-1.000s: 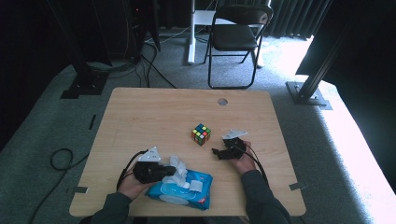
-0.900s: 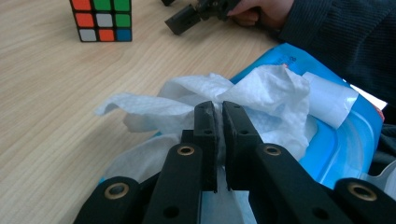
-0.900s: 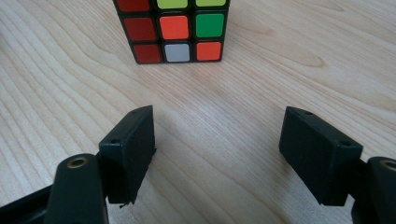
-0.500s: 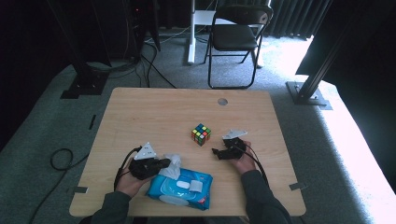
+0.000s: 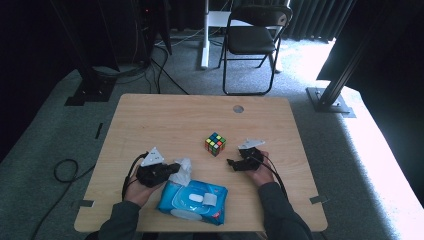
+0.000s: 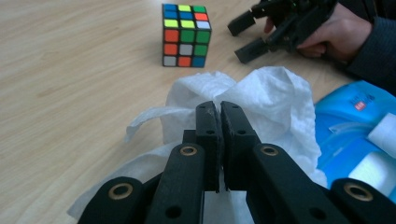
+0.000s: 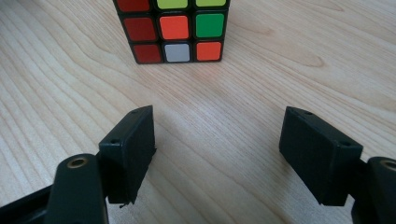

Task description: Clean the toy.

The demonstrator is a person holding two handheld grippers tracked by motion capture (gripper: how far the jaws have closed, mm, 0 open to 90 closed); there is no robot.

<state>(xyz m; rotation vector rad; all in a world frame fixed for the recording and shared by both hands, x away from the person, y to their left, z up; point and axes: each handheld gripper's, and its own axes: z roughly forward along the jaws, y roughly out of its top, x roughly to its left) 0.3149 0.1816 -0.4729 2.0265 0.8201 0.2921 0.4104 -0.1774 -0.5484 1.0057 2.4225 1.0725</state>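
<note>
We had the left gripper [image 6: 217, 109] clamped on a crumpled white wet wipe [image 6: 261, 100] beside the blue plastic wipe pack [image 5: 192, 201]. Our right gripper [image 7: 217, 156] rested on the wooden table [image 5: 165, 120], jaws apart, facing the multicoloured puzzle cube [image 7: 175, 28].

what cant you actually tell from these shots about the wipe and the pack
- Whether the wipe is fully free of the blue pack: the left gripper, shut on it, hides its lower part in the left gripper view.
- Pack label: too small in the high view, cut off at the left gripper view's edge.
- Rubik's cube: top cut off in the right gripper view.
</note>
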